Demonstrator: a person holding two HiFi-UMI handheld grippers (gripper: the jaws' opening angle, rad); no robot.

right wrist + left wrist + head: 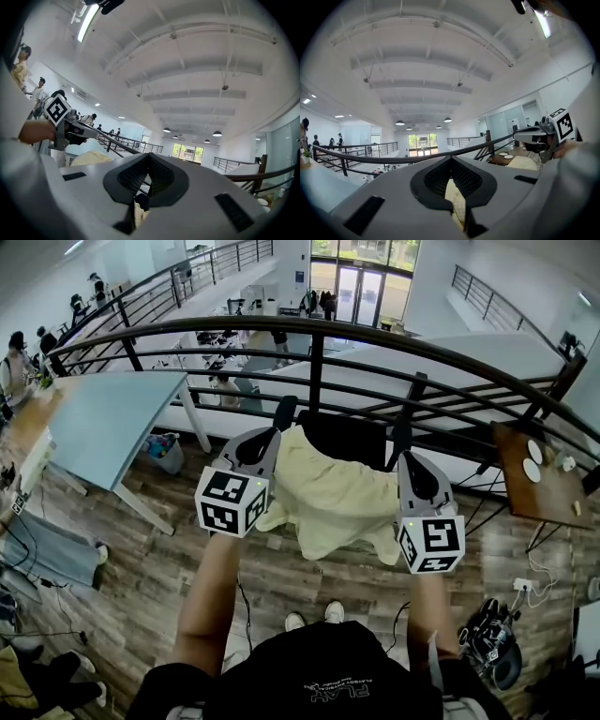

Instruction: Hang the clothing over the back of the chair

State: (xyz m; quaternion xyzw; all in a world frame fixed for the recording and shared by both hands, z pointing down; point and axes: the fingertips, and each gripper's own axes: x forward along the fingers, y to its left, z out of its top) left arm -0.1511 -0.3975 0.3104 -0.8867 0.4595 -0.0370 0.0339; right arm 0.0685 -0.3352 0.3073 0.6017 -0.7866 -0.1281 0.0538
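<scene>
A pale yellow garment (328, 493) hangs spread between my two grippers, in front of a black chair (342, 439) whose back stands by the railing. My left gripper (282, 416) is shut on the garment's left upper edge. The cloth (457, 206) shows pinched between its jaws in the left gripper view. My right gripper (401, 435) is shut on the right upper edge, with a bit of cloth (139, 213) in its jaws. Both point level toward the railing. Most of the chair's seat is hidden behind the garment.
A dark metal railing (319, 334) runs just beyond the chair, with an open drop behind it. A blue-grey table (103, 418) stands at the left with a bin (167, 451) under it. A small wooden table (539, 479) with plates is at the right. Cables and a bag (492, 643) lie on the floor.
</scene>
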